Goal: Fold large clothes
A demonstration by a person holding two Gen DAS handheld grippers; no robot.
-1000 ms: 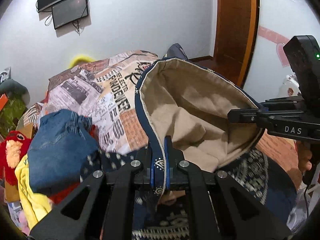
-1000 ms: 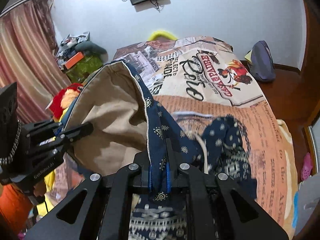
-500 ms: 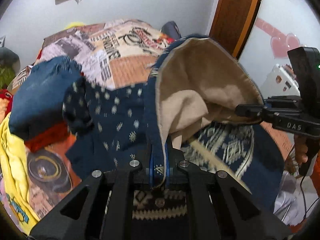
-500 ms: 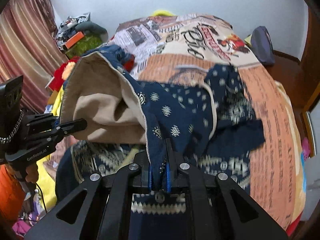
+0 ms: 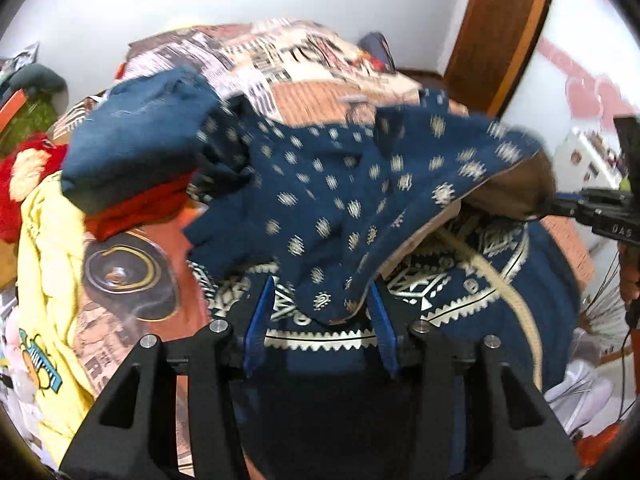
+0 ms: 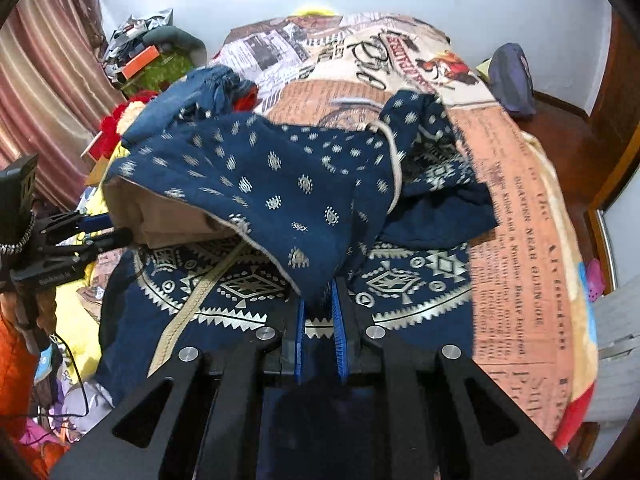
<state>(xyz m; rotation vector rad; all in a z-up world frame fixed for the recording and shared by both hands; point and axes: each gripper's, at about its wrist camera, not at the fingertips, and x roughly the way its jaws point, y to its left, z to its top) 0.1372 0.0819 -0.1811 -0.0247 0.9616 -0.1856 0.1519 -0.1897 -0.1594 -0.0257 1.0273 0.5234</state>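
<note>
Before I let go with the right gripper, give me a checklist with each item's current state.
1. Left gripper off the garment: ok; its jaws have just been opening, and the corner lies loose between them.
2. Right gripper holding the hem: ok, shut on it.
3. Folded flap lying flat: not ok; it is tented, with the beige lining showing.
4. Edges aligned: cannot tell, blurred.
5. Jeans clear of the garment: cannot tell.
</note>
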